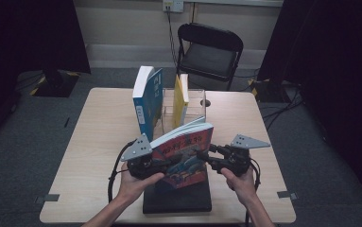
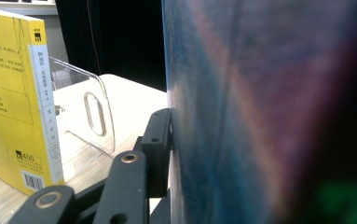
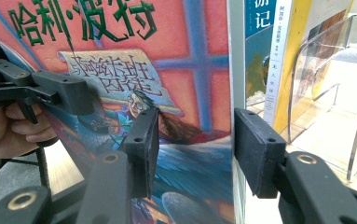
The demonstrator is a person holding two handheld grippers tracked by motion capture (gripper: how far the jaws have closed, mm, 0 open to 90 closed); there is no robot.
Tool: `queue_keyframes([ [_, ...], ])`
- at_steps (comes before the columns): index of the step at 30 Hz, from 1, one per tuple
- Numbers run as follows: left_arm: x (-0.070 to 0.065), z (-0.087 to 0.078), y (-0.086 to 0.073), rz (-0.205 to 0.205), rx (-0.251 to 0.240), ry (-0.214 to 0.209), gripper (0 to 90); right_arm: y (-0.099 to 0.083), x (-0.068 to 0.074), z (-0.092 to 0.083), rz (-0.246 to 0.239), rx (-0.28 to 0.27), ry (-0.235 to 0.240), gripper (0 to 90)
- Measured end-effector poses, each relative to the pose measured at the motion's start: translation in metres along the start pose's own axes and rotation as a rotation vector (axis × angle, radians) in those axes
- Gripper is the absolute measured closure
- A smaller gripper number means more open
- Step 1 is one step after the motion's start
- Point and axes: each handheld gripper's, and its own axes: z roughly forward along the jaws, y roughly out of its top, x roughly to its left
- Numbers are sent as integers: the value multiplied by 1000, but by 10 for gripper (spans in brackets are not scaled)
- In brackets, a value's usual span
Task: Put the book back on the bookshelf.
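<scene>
The left gripper (image 1: 171, 163) has its jaws clamped on the red book (image 1: 184, 156): in the left gripper view one black jaw lies flat against the cover (image 2: 260, 112), which rises along the right of the frame. In the right gripper view that gripper (image 3: 80, 95) shows at the left, its jaw pressed on the cover beside the person's hand (image 3: 8, 128).

The right gripper (image 1: 206, 156) straddles the book's right edge; its jaws stand a little apart on either side of the edge (image 3: 232, 93), not pressing it.

In the high view the red book stands upright at the lower centre, cover toward the camera, over a black slab (image 1: 178, 201) on the table (image 1: 98, 132). The two hands (image 1: 133, 184) enter from the bottom edge.

Behind it, toward the upper centre, stand a blue book (image 1: 146, 101) and a yellow book (image 1: 180, 99), the yellow one in a clear stand (image 1: 198, 101). A black chair (image 1: 209, 49) sits beyond the table.
</scene>
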Motion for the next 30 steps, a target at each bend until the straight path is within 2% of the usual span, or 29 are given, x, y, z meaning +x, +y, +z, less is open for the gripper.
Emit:
queue_keyframes([
  [2, 1, 0, 0, -25, -1, 9, 737, 0, 0, 0, 1, -3, 2, 539],
  [3, 0, 0, 0, -25, 0, 14, 742, 0, -1, 0, 1, -4, 0, 540],
  [8, 0, -1, 0, -30, 0, 26, 746, 1, -2, 3, 4, 12, -7, 479],
  [11, 2, -2, 0, -57, 3, 40, 746, -1, -4, 3, 9, 36, 2, 446],
  [16, 8, -9, 0, -83, 3, 75, 746, -7, -8, -3, 18, 55, -12, 438],
  [21, 15, -20, 0, -98, 8, 138, 747, -18, -14, -15, 18, 90, -78, 409],
  [25, 24, -31, -1, -126, -1, 186, 747, -33, -21, -23, 42, 133, -125, 339],
  [30, 32, -41, 1, -126, -12, 254, 747, -50, -34, -31, 63, 193, -190, 293],
])
